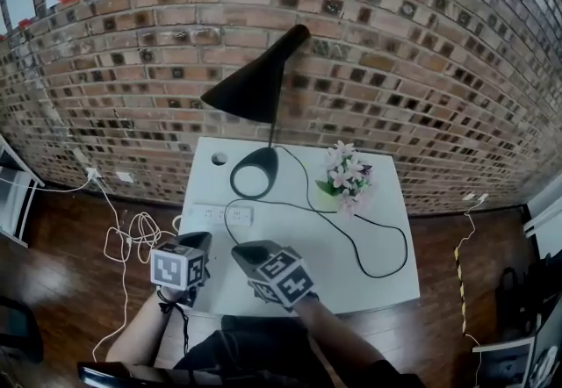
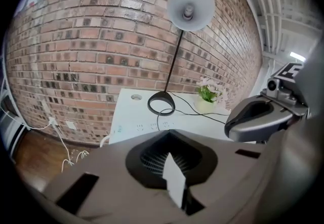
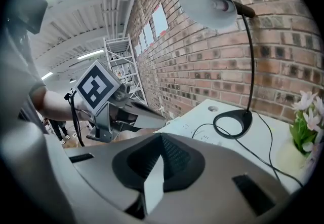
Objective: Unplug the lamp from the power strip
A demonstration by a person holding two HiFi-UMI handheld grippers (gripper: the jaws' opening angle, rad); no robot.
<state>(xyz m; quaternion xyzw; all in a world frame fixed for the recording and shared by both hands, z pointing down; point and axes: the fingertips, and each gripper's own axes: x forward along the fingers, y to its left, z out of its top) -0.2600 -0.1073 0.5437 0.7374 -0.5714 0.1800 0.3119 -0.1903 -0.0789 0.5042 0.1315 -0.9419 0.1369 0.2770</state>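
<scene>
A black lamp with a cone shade (image 1: 250,88) stands on its ring base (image 1: 255,174) at the back of the white table (image 1: 369,290). Its black cord (image 1: 386,268) loops to the right and comes back to the white power strip (image 1: 218,216) at the table's left side. My left gripper (image 1: 197,243) hovers shut and empty just in front of the strip. Beside it, my right gripper (image 1: 244,251) is also shut and holds nothing. The left gripper view shows the strip (image 2: 147,127) beyond its closed jaws, and the lamp base (image 2: 161,102) further back.
A pot of pink flowers (image 1: 345,177) stands right of the lamp base. A round hole (image 1: 219,158) is in the table's back left corner. White cables (image 1: 132,241) run over the wooden floor to a wall outlet (image 1: 92,173). The brick wall (image 1: 395,44) is close behind.
</scene>
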